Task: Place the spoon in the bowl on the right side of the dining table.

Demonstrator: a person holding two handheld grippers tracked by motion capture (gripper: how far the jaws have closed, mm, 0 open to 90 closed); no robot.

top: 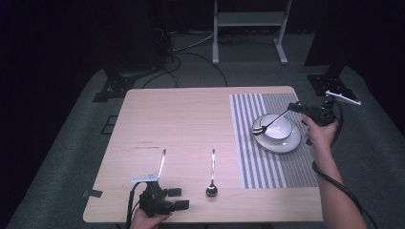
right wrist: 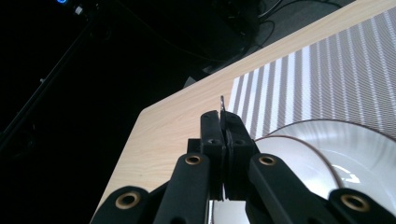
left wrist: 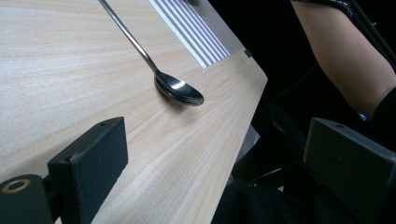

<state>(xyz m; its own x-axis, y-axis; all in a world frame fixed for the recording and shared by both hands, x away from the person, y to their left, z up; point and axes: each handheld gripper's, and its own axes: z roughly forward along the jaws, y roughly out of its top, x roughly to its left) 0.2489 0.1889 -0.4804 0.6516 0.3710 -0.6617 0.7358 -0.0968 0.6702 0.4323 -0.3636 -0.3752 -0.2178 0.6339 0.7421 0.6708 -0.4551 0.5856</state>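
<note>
Now, right gripper [top: 297, 107]: jaws clamped on spoon [top: 271, 122] handle, over bowl [top: 278, 128].
Left gripper [top: 177, 198]: jaws wide, empty, near-left.
Handling: probably stiff, slippery; grip handle.

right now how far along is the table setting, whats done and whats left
Done: a bowl sits on a plate on the striped placemat. In hand: the right gripper is shut on a spoon whose head is at the bowl's rim. Left, probably: a second spoon and another utensil lie on the bare table, near the open, idle left gripper.
</note>
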